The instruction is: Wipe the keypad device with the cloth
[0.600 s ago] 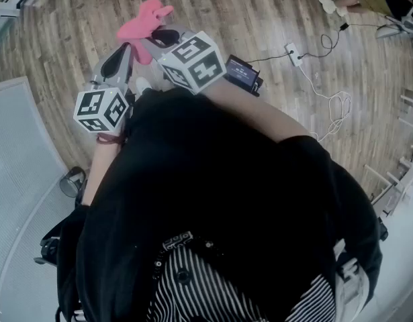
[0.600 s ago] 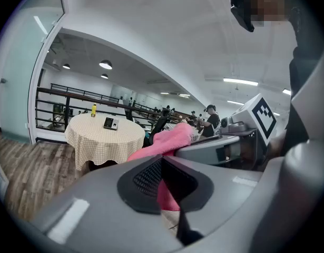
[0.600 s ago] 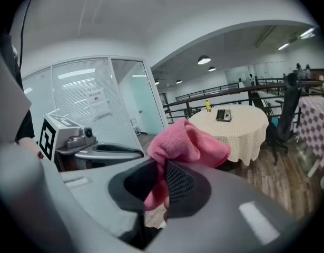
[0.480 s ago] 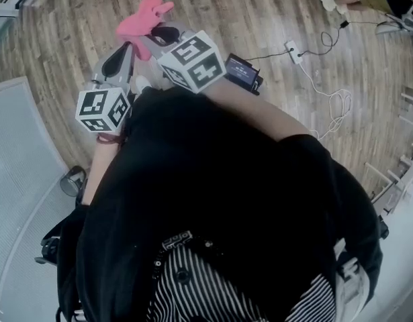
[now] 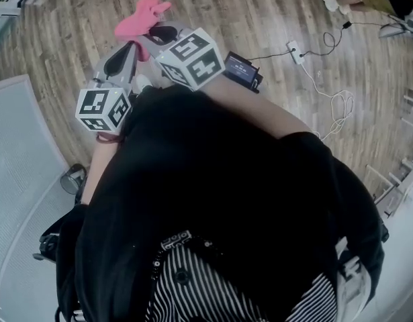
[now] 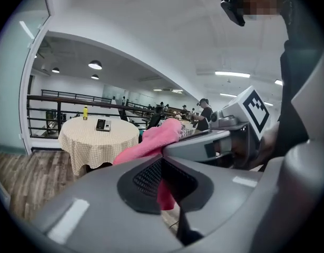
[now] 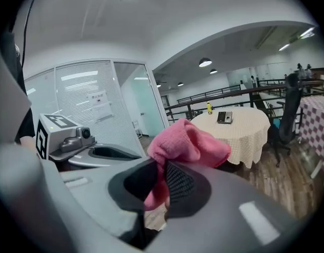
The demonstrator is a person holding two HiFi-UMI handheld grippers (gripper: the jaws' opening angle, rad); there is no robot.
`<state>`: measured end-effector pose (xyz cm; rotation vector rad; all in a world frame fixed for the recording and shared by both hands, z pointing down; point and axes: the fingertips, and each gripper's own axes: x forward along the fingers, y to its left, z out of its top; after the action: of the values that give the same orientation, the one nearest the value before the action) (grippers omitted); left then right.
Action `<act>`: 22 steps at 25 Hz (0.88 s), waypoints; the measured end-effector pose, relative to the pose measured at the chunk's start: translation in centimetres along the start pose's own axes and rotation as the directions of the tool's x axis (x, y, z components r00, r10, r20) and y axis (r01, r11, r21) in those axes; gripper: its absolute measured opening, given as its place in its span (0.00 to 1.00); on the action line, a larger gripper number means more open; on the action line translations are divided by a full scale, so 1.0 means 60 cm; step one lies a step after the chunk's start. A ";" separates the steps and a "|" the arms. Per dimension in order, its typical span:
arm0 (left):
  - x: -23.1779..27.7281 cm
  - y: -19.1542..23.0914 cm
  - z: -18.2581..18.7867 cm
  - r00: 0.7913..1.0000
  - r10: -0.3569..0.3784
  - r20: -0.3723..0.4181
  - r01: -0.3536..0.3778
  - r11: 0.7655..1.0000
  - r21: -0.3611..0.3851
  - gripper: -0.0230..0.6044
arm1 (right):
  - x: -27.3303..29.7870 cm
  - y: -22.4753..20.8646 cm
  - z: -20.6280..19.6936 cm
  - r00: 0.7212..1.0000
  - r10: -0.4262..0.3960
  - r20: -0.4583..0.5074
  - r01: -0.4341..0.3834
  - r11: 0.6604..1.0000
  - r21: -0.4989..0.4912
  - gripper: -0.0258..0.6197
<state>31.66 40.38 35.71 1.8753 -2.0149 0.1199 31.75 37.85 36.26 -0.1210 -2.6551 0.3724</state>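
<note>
My right gripper (image 7: 163, 167) is shut on a pink cloth (image 7: 188, 144), which bunches above its pads and hangs down between them. In the head view the cloth (image 5: 140, 15) sticks out ahead of the right gripper (image 5: 154, 35), over the wooden floor. Close beside it on the left is my left gripper (image 6: 162, 165); its tips meet with nothing held, and the cloth (image 6: 151, 146) shows just beyond them. The dark keypad device (image 7: 224, 117) lies far ahead on a round table (image 7: 241, 133) with a checked cover. It appears small in the left gripper view too (image 6: 102, 124).
A yellow bottle (image 7: 208, 108) stands on that table. An office chair (image 7: 288, 120) is to its right and a glass partition (image 7: 93, 104) to the left. On the floor lie a dark boxy device (image 5: 241, 69) and a power strip (image 5: 295, 51) with white cable. People (image 6: 204, 112) stand far off.
Both grippers and the cloth have drifted very slightly up and left in the head view. The grip on the cloth is the same.
</note>
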 end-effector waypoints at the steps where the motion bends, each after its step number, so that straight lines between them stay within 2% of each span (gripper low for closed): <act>1: -0.001 -0.008 -0.002 1.000 -0.005 -0.003 0.005 1.000 0.016 0.04 | -0.001 0.002 -0.001 1.000 0.003 0.003 -0.003 1.000 -0.005 0.11; 5: -0.005 -0.007 -0.001 1.000 0.010 -0.003 -0.010 0.999 0.036 0.04 | 0.006 0.005 0.004 1.000 0.020 0.003 -0.019 1.000 -0.011 0.11; 11: -0.012 0.011 0.012 0.999 0.035 0.035 -0.032 0.997 -0.063 0.04 | -0.002 0.007 0.019 1.000 0.011 0.023 -0.010 0.999 -0.049 0.11; 22: -0.016 -0.005 -0.003 0.998 0.053 0.031 -0.050 0.994 -0.102 0.04 | -0.019 -0.003 -0.007 0.999 0.028 0.024 -0.028 1.000 -0.005 0.11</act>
<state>32.01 41.31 35.52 1.7751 -2.0518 -0.0002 32.95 37.62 36.18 -0.1561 -2.6803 0.3796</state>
